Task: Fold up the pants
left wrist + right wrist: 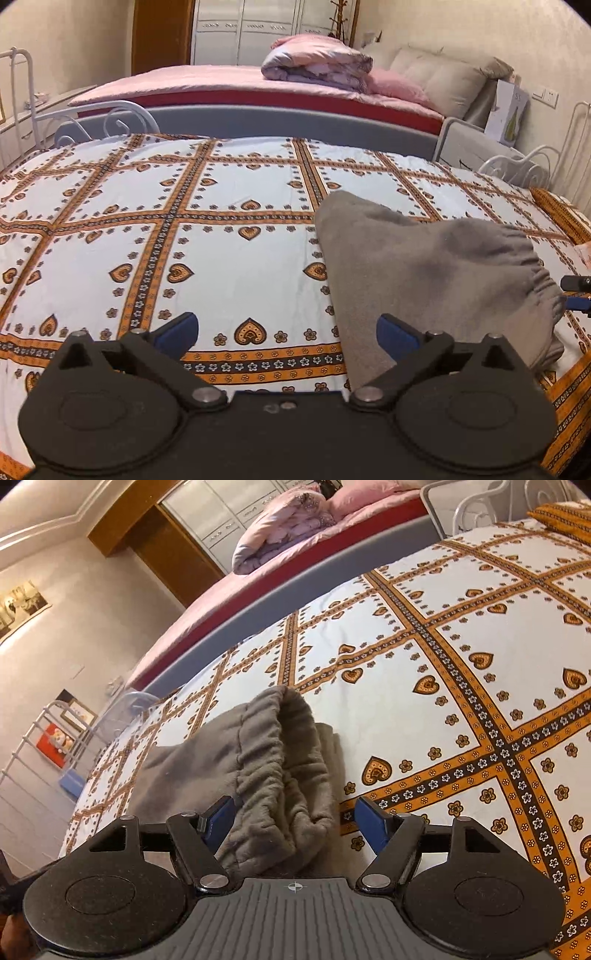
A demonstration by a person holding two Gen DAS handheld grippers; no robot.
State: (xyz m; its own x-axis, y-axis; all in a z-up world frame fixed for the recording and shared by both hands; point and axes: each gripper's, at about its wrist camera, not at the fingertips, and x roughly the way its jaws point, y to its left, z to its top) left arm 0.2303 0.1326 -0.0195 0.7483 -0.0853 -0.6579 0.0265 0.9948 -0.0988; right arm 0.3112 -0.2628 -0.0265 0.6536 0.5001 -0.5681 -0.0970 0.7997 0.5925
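Grey fleece pants [436, 273] lie folded in a bundle on the patterned bedsheet [184, 229], elastic waistband on the right side. My left gripper [286, 332] is open and empty, its right finger over the pants' near left edge. In the right wrist view the pants [258, 760] lie with the waistband [291, 771] bunched straight ahead. My right gripper [293, 821] is open, with the waistband end lying between its fingers. The right gripper's tip [576, 291] shows at the far right of the left wrist view, beside the waistband.
A second bed with pink sheet and folded quilt [317, 62] stands behind. White metal bed frames [517, 166] are at both ends. An orange patterned pillow [565, 517] lies at the bed's head. Open sheet lies left of the pants.
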